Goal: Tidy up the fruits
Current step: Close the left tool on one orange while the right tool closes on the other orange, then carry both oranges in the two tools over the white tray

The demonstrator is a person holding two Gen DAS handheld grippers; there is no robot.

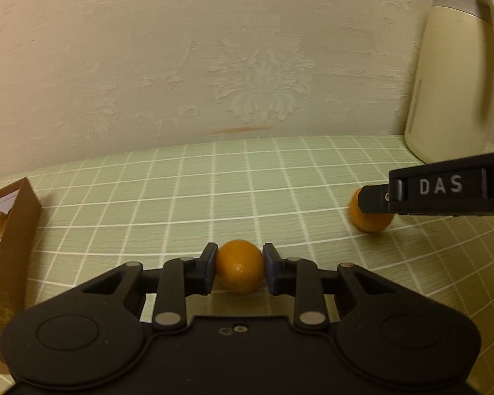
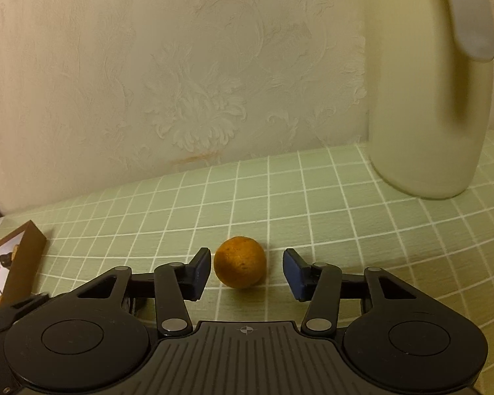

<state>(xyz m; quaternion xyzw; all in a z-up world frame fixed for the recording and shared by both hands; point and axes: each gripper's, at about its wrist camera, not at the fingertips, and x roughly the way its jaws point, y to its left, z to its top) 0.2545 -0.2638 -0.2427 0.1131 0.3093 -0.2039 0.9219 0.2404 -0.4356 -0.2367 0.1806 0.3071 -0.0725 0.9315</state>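
In the left wrist view my left gripper [image 1: 239, 270] is shut on a small orange [image 1: 239, 268] that rests on the green checked tablecloth [image 1: 214, 191]. A second orange [image 1: 372, 220] lies at the right, partly hidden behind my right gripper's finger [image 1: 444, 187]. In the right wrist view my right gripper [image 2: 247, 275] is open around that second orange [image 2: 240, 266], which sits on the cloth closer to the left pad, touching neither. A brown cardboard box [image 1: 13, 247] with fruit inside stands at the left; it also shows in the right wrist view [image 2: 24, 256].
A cream thermos jug [image 1: 454, 75] stands at the back right, close to the right gripper [image 2: 428, 98]. A textured wall [image 1: 214, 49] runs along the back edge of the table.
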